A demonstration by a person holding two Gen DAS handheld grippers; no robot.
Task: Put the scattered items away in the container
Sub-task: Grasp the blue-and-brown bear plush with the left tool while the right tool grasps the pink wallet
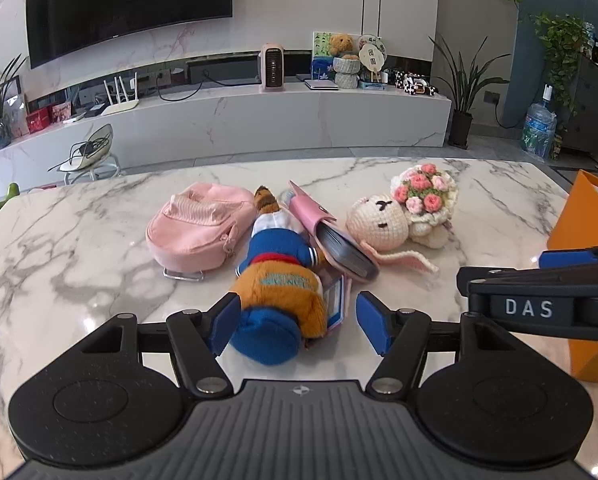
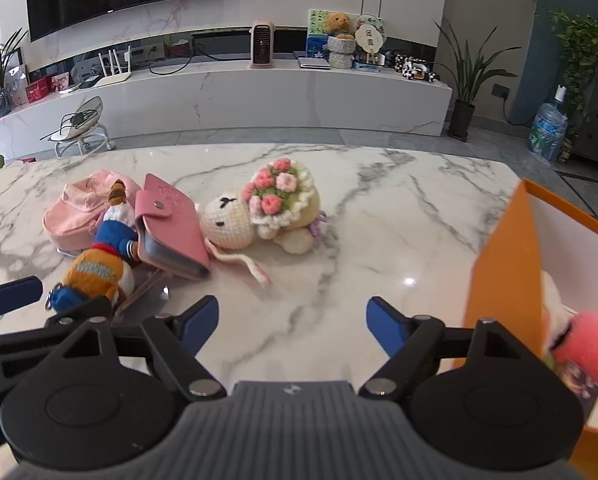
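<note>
A plush bear [image 1: 279, 280] in a blue and orange outfit lies on the marble table [image 1: 79, 240]. My left gripper [image 1: 297, 320] is open with its blue pads on either side of the bear's blue cap end. Beside the bear lie a pink mini backpack [image 1: 199, 228], a pink wallet [image 1: 331, 240] and a crocheted bunny with flowers [image 1: 403, 216]. The orange box [image 2: 507, 264] stands at the right and holds a pink-and-white plush [image 2: 583, 344]. My right gripper [image 2: 293, 326] is open and empty over bare table, left of the box. The bear [image 2: 95, 272], wallet [image 2: 175, 228] and bunny [image 2: 259, 212] show there too.
The right gripper's body [image 1: 539, 300] crosses the right side of the left wrist view, in front of the orange box [image 1: 587, 220]. A TV console, a small heater, plants and a water bottle stand beyond the table's far edge.
</note>
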